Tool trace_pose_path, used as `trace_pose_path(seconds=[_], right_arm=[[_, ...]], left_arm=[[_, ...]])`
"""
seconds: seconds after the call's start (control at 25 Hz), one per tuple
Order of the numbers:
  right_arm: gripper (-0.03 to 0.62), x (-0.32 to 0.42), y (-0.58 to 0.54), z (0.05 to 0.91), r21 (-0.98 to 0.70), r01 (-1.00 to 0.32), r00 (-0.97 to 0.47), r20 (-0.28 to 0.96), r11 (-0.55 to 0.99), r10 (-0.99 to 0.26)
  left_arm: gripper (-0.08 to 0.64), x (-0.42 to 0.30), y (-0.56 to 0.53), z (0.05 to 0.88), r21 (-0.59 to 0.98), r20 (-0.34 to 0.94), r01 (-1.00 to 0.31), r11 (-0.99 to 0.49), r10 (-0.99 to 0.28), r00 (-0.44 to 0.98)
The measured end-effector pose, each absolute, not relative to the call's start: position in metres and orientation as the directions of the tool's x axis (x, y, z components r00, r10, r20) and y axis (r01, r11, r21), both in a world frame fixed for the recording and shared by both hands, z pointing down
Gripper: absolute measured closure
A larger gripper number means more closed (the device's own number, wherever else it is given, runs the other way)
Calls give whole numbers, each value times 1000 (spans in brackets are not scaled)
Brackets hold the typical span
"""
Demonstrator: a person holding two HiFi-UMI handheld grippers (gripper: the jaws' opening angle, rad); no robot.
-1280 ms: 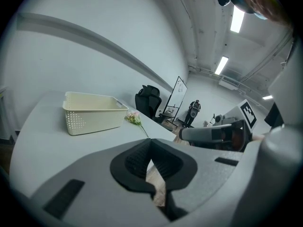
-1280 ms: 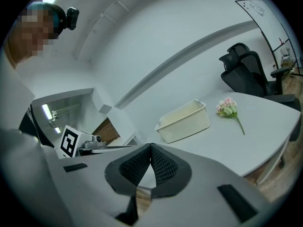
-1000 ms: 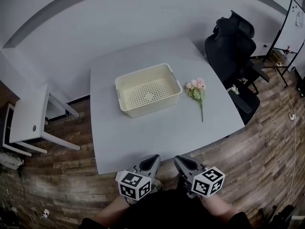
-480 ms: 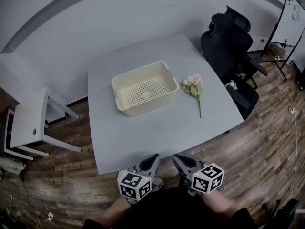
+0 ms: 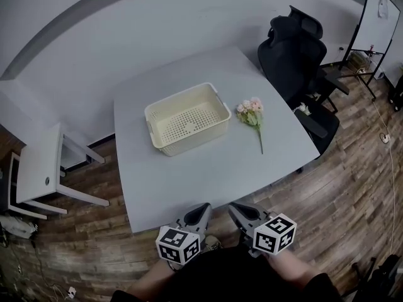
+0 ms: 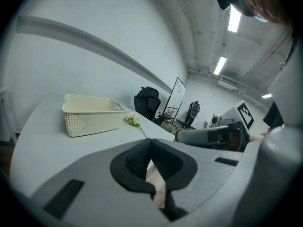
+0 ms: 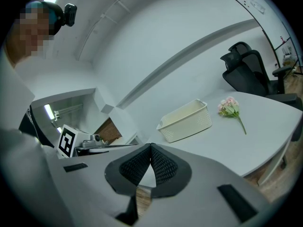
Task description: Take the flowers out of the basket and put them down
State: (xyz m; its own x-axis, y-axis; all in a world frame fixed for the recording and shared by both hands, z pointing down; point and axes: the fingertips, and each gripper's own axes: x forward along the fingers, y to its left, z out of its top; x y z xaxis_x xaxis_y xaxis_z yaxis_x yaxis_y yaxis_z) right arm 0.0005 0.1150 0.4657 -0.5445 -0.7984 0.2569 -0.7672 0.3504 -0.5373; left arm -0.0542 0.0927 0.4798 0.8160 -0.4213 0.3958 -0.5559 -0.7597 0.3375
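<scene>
The small bunch of pink artificial flowers on a thin green stem [image 5: 253,119] lies flat on the grey square table [image 5: 208,175], just beside the right end of the cream perforated plastic basket [image 5: 189,145] and apart from it. Its long axis runs roughly away from you: blooms at the far end, stem tip pointing back toward you and slightly right.

Both tools sit low by your body, off the table's near edge and well apart from flowers and basket. Your left gripper [image 5: 204,207] has its 2 jaws closed together on nothing, and so does your right gripper [image 5: 235,208]. From them the flowers lie ahead and to the right, so the right gripper is the nearer.

The basket shows only its bare holed floor, with 0 items inside. By that layout, the task looks done, and no further reach seems needed.
</scene>
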Motion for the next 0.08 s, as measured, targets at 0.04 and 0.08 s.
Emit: trace_pose_path(seconds=[0.04, 0.08], right_arm=[[569, 0, 115, 465, -537, -767, -544, 256, 350, -799], [569, 0, 115, 465, -537, -767, -543, 254, 350, -800]], left_arm=[[554, -54, 93, 480, 336, 395, -555, -761, -420, 817], [552, -54, 93, 479, 335, 395, -553, -763, -420, 817]])
